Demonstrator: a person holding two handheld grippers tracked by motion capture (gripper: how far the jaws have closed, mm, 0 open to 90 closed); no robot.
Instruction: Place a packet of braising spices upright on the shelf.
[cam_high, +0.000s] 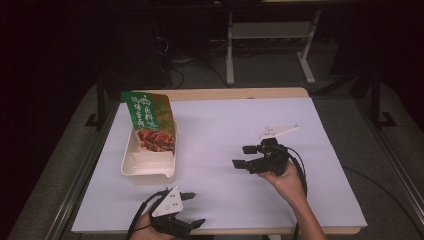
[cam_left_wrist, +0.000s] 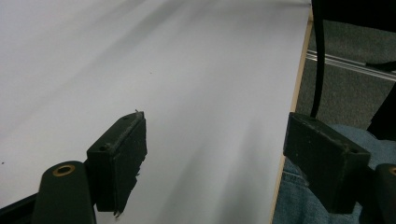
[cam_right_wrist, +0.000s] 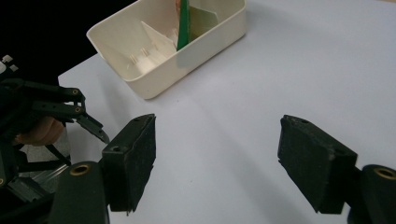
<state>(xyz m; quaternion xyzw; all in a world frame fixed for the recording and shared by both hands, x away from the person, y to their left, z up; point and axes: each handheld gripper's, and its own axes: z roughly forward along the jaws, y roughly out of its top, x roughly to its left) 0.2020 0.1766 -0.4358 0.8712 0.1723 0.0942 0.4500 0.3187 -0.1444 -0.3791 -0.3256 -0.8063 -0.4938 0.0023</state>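
The packet leans in the tray; both the left gripper and the right gripper rest wide apart, holding nothing.

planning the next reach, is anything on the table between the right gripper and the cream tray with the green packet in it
Nothing visible. The right gripper is open and points toward the cream tray, with bare white table between them. The green packet stands inside the tray. The left gripper sits at the near edge, off that line.
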